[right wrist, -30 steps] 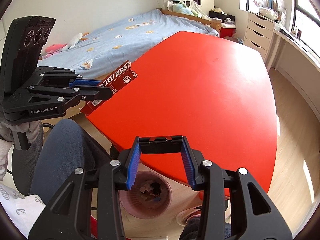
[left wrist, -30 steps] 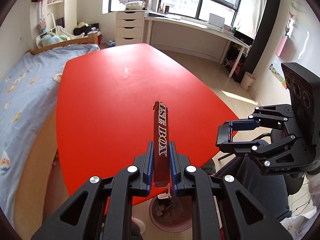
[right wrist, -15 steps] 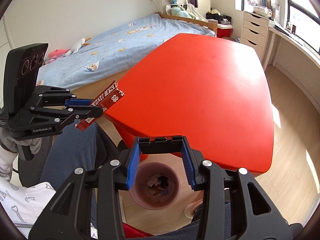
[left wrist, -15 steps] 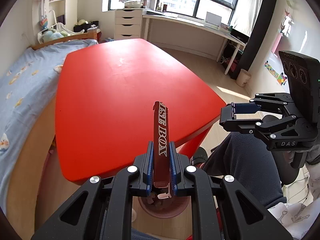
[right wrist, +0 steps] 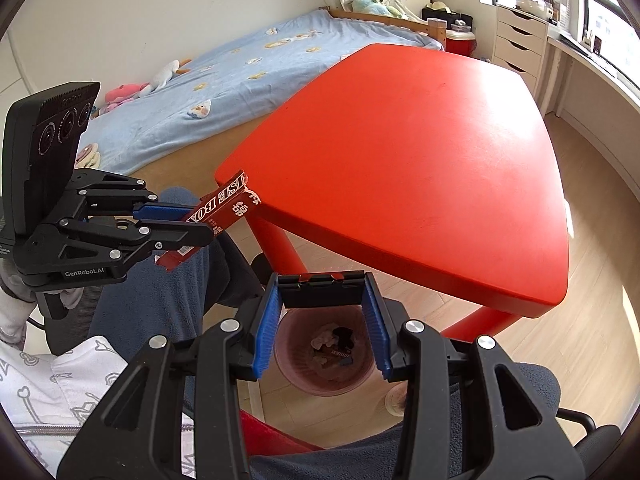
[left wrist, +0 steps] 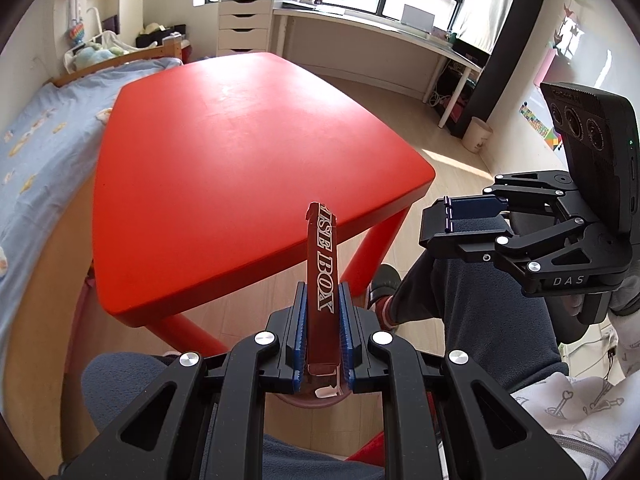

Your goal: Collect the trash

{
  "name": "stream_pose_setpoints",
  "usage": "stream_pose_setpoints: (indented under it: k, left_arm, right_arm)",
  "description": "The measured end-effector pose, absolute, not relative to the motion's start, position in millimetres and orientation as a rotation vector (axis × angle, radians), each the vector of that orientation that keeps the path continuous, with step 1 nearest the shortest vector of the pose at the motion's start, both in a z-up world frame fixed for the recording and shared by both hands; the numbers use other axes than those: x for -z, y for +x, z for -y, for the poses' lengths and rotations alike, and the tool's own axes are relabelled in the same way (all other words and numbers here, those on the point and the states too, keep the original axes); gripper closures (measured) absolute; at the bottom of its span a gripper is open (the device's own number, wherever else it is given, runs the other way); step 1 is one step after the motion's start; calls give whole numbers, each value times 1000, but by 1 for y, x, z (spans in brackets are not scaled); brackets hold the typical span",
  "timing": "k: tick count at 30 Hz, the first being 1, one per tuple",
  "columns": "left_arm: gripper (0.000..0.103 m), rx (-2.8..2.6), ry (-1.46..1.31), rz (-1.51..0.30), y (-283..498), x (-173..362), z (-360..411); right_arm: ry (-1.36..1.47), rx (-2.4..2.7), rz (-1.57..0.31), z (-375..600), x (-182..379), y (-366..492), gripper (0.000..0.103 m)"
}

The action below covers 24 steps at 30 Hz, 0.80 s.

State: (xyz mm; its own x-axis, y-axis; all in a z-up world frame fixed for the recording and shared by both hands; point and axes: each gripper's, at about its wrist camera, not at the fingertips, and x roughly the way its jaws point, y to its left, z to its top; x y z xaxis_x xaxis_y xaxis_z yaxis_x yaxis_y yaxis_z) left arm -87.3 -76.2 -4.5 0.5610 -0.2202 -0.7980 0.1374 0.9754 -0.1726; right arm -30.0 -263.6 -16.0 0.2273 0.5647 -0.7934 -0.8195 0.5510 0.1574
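Note:
My left gripper (left wrist: 322,300) is shut on a flat dark red carton (left wrist: 321,276) with white lettering, held edge-up in front of the red table (left wrist: 224,152). The same carton (right wrist: 218,212) shows in the right wrist view, clamped in the left gripper (right wrist: 188,224) above my lap. My right gripper (right wrist: 322,320) is open and empty, held over a pink trash bin (right wrist: 324,354) on the floor with several scraps inside. The right gripper (left wrist: 452,224) also shows at the right of the left wrist view. The bin (left wrist: 316,396) is mostly hidden behind the left fingers.
A bed (right wrist: 248,64) with a blue cover lies left of the table. A white drawer unit (left wrist: 243,28) and a long desk (left wrist: 380,32) stand under the windows. My knees (left wrist: 480,292) and a red table leg (right wrist: 280,248) are close to the bin.
Both grippers have drawn back from the table toward my lap and risen. The table now looks smaller and its legs show. The carton stays clamped; the right gripper stays open.

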Motion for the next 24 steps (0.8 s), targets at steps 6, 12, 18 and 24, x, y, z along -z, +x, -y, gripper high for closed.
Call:
stream_pose_setpoints:
  k: [6, 12, 18, 24]
  left_arm:
    - [89, 233, -99, -980, -93, 12, 81]
    - [89, 241, -103, -997, -92, 16, 84]
    - [74, 246, -102, -1008, -88, 20, 83]
    - [12, 207, -119, -979, -88, 19, 76]
  right_arm:
    - [-321, -985, -969, 264, 29, -37, 63]
    - [-321, -996, -987, 263, 34, -40, 63]
    - [-311, -997, -993, 265, 34, -38, 33]
    - [-286, -965, -1001, 268, 34, -32, 7]
